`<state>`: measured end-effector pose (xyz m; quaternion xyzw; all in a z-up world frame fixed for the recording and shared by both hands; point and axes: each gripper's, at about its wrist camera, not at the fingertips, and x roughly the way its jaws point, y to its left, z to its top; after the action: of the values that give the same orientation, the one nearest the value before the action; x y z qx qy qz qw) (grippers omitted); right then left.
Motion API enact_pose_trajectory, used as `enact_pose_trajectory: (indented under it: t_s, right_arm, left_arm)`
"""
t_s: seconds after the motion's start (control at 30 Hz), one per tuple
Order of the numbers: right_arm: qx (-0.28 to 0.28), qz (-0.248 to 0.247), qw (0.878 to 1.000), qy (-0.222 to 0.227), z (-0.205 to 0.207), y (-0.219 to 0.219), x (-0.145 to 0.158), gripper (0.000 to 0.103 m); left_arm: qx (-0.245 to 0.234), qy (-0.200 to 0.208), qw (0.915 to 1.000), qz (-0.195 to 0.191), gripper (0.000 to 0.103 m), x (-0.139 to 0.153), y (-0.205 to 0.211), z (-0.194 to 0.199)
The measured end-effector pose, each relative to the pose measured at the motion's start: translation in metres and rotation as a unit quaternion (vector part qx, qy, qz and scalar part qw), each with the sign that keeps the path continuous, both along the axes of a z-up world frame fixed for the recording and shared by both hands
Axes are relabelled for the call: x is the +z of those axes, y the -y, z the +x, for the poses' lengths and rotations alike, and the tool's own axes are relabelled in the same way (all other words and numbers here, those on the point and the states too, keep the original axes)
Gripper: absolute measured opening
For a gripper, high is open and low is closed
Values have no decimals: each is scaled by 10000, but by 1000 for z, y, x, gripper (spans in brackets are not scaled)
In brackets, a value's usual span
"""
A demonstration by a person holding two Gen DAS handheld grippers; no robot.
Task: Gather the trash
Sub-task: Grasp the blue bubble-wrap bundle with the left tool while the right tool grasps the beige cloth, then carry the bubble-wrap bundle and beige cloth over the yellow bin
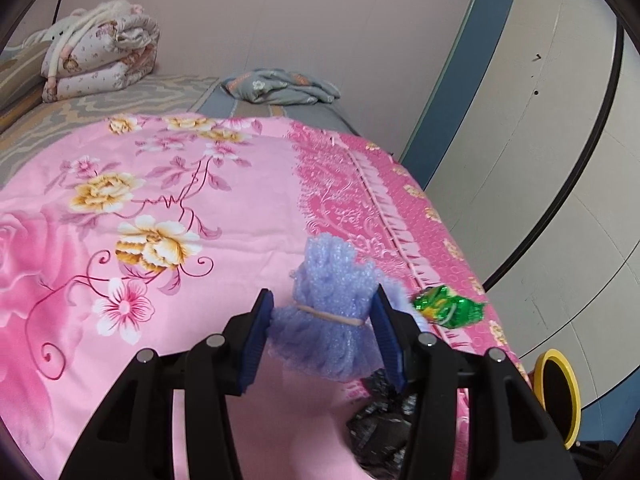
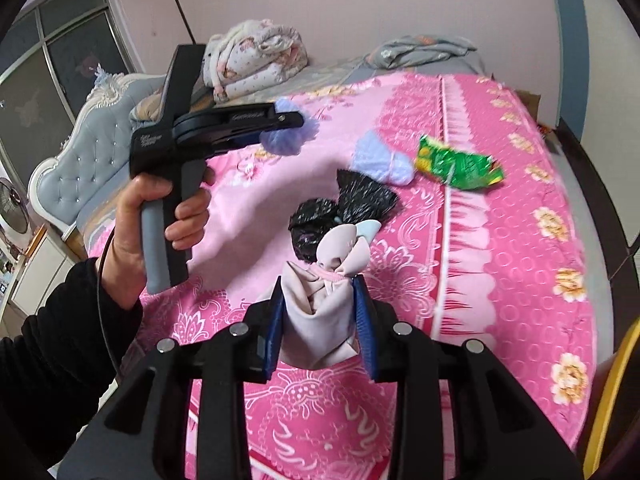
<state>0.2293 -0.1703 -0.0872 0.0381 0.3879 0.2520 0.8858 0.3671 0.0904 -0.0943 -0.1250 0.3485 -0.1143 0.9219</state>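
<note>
Both pickups look made, so the carry to a bin is the step in hand. The left gripper is clamped part-way open on a lilac foam-wrap bundle tied with a rubber band, clear of the pink bedspread. The right gripper pinches a knotted pale pink cloth wad above the bed. A black bag bundle, a light blue foam bundle and a green wrapper lie on the bedspread. Next, both loads probably need dropping in the yellow-rimmed bin beside the bed.
</note>
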Motion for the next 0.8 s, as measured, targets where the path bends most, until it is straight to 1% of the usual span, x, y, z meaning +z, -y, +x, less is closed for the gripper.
enact_pose_trajectory:
  t_s: [0.4, 0.6, 0.8]
  right_arm:
    - [-440, 225, 9968, 634, -41, 44, 53, 30]
    - [-709, 366, 9923, 950, -62, 71, 77, 30]
    - [-969, 468, 9859, 1285, -82, 97, 101, 30]
  left_arm:
    - [-56, 610, 9981, 113, 47, 68, 19, -59]
    - [-54, 892, 9960, 93, 47, 99, 22, -88]
    - [-46, 1181, 9929, 134, 47, 129, 33, -116]
